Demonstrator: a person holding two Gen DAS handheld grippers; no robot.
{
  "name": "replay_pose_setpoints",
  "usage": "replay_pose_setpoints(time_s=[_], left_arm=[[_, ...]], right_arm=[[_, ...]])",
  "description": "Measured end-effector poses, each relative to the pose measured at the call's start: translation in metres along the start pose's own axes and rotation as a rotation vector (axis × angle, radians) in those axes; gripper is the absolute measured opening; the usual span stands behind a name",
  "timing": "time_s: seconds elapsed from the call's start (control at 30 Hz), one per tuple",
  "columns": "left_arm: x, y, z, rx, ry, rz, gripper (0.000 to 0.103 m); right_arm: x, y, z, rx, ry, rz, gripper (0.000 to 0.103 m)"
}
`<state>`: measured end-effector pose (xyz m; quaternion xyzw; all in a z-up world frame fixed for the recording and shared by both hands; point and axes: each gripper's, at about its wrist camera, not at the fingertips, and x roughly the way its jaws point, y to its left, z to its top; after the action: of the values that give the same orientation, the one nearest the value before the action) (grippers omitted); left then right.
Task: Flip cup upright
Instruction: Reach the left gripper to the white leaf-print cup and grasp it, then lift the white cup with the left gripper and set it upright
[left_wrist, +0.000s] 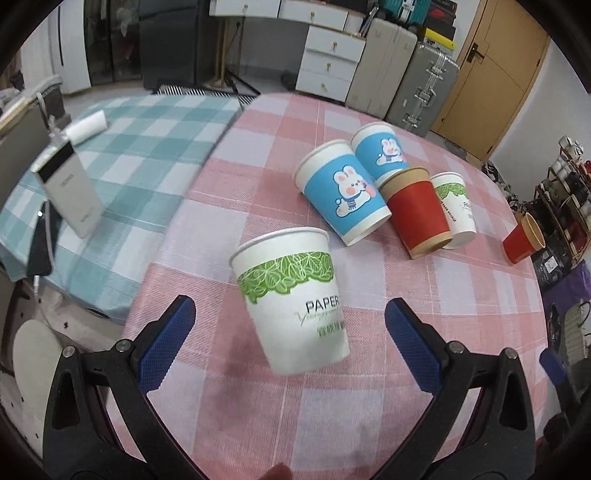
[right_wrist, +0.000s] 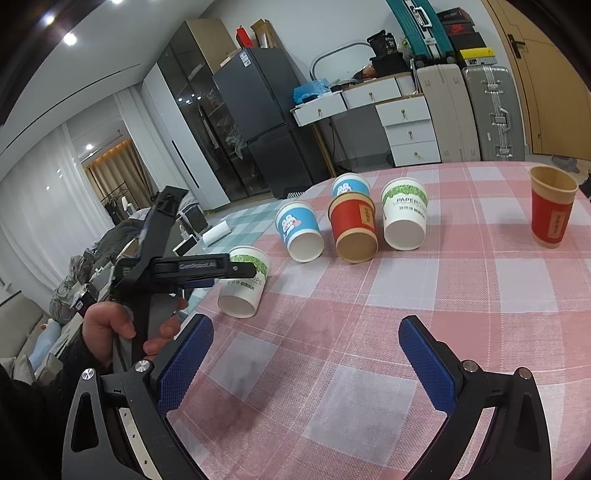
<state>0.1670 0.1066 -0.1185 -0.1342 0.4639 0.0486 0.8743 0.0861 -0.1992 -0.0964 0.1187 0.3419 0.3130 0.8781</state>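
A white paper cup with a green leaf band (left_wrist: 295, 302) lies on its side on the pink checked tablecloth (left_wrist: 258, 398), just ahead of my open left gripper (left_wrist: 290, 314); the blue pads do not touch it. In the right wrist view the same cup (right_wrist: 245, 280) lies at the table's left edge, with the left gripper (right_wrist: 207, 271) beside it. My right gripper (right_wrist: 306, 334) is open and empty above the cloth, nearer the front.
Several more cups lie on their sides in a cluster: two blue rabbit cups (left_wrist: 343, 192), a red one (left_wrist: 417, 214) and a white one (left_wrist: 454, 206). One red cup (right_wrist: 552, 205) stands upright at the far right. A teal-clothed table (left_wrist: 122, 166) with a power bank (left_wrist: 70, 192) is on the left.
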Motion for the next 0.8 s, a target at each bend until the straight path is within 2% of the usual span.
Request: replay_pose_setpoints(time_s=[0.13,0.3,0.33,0.57,0.8], left_arm=[[0.031,0.000,0.009,-0.008,0.053,0.034,0.100],[0.050,0.004,0.016,-0.047,0.103,-0.043,0.074],[0.054,0.004,0.017,-0.058,0.120,-0.043,0.066],[0.045,0.001,0.012,-0.084,0.125,-0.085,0.062],[-0.002,-0.026,-0.005,-0.033,0.129,-0.184,0.062]], right_arm=[[0.007,-0.004,0.001,0.005,0.010,0.012,0.102],[0.005,-0.010,-0.001,0.031,0.007,0.019,0.102],[0.003,-0.011,-0.001,0.035,0.002,0.019,0.102],[-0.022,-0.013,-0.004,0.035,-0.035,-0.003,0.102],[-0.061,-0.015,-0.009,0.049,-0.088,-0.049,0.102]])
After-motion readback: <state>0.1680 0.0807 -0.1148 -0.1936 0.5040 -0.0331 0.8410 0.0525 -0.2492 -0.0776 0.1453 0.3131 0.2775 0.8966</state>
